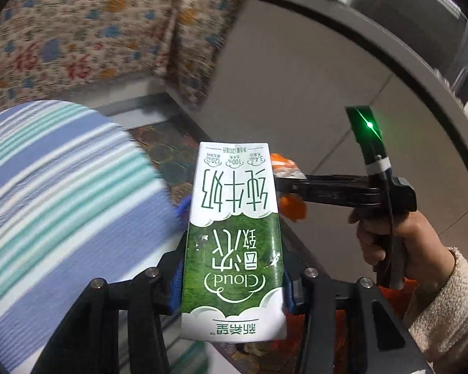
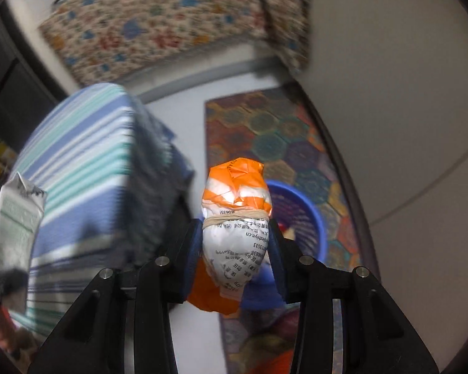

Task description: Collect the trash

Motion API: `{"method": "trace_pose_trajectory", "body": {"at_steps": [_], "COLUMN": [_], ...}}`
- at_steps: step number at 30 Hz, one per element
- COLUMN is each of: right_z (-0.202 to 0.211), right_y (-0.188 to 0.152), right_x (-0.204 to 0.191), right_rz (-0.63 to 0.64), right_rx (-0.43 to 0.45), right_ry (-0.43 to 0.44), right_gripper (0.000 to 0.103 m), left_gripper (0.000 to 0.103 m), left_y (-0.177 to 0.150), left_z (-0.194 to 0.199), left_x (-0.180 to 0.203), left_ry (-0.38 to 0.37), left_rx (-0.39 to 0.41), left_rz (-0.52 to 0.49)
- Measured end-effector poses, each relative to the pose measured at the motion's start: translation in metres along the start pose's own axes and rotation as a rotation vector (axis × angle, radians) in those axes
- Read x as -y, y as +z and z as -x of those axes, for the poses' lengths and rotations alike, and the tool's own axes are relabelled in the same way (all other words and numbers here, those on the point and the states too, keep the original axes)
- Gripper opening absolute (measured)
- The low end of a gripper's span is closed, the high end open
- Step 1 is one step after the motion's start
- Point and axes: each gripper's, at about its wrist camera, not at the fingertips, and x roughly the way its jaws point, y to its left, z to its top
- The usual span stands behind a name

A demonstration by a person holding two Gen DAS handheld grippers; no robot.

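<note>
The left gripper (image 1: pixel 232 283) is clamped on a green-and-white milk carton (image 1: pixel 234 243), held in the air beside the striped cushion (image 1: pixel 62 202). The right gripper (image 2: pixel 234 249) is clamped on a crumpled orange-and-white wrapper bundle (image 2: pixel 237 218) tied with a rubber band, above the blue basket (image 2: pixel 299 215). The basket stands on the hexagon-patterned rug (image 2: pixel 274 137), near its edge along the grey wall (image 2: pixel 405 93).
</note>
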Motion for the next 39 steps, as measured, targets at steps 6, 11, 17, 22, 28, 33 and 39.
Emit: {"method": "trace_pose_trajectory", "body": {"at_steps": [6, 11, 17, 22, 28, 33, 39], "right_z": [-0.049, -0.094, -0.126, -0.092, -0.012, 0.054, 0.101], "right_y": [-0.007, -0.02, -0.026, -0.025, -0.034, -0.069, -0.104], "right_x": [0.066, 0.103, 0.124, 0.127, 0.103, 0.069, 0.039], "right_rz": [-0.096, -0.212, -0.308, -0.349, -0.223, -0.074, -0.043], "right_rx": [-0.082, -0.151, -0.136, -0.113, -0.066, 0.025, 0.131], "right_ry": [0.02, 0.077, 0.105, 0.046, -0.04, -0.218, -0.25], "right_gripper": [0.042, 0.045, 0.073, 0.103, 0.103, 0.103, 0.103], "left_gripper": [0.049, 0.05, 0.07, 0.083, 0.103, 0.103, 0.103], "left_y": [0.006, 0.006, 0.016, 0.028, 0.028, 0.011, -0.007], "left_z": [-0.103, -0.165, -0.182, -0.149, -0.082, -0.033, -0.003], "left_x": [0.031, 0.026, 0.019, 0.032, 0.065, 0.087, 0.106], "left_ry": [0.048, 0.079, 0.081, 0.109, 0.153, 0.234, 0.396], "left_rx": [-0.117, -0.176, -0.158, -0.091, -0.024, 0.078, 0.131], "left_rz": [-0.02, 0.006, 0.037, -0.003, -0.057, -0.095, -0.135]}}
